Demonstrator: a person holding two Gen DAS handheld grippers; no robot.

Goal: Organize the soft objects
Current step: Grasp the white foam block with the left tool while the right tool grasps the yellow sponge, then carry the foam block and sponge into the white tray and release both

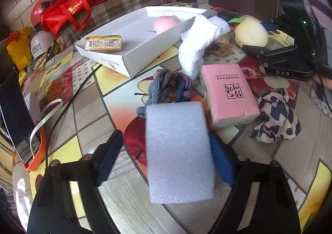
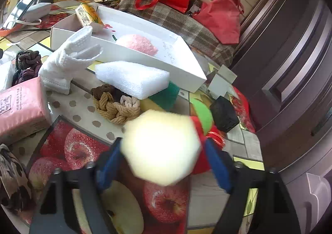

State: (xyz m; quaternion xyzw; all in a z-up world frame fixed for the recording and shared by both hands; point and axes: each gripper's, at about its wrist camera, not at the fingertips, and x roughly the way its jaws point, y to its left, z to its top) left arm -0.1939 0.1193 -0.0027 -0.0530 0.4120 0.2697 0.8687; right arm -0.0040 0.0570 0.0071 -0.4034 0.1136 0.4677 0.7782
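Observation:
My left gripper [image 1: 166,149] has a white foam block [image 1: 178,151] between its blue pads; a gap shows beside the left pad, so the jaws look open. My right gripper [image 2: 161,155] is shut on a pale yellow sponge [image 2: 161,147], also seen in the left wrist view [image 1: 251,34]. A white box [image 1: 132,64] holds a pink puff [image 1: 166,23] and a yellow packet [image 1: 103,43]; the box also shows in the right wrist view [image 2: 145,57]. On the table lie a pink tissue pack [image 1: 228,95], a blue-grey braided cloth [image 1: 168,86] and a white cloth [image 1: 195,47].
A second white foam block [image 2: 132,80], a brown braided rope [image 2: 116,107], a green sponge [image 2: 166,97] and a black block [image 2: 224,113] lie near the box. A patterned cloth [image 1: 276,118] is at the right. Red bags [image 1: 72,10] and a tablet [image 1: 16,118] stand at the left.

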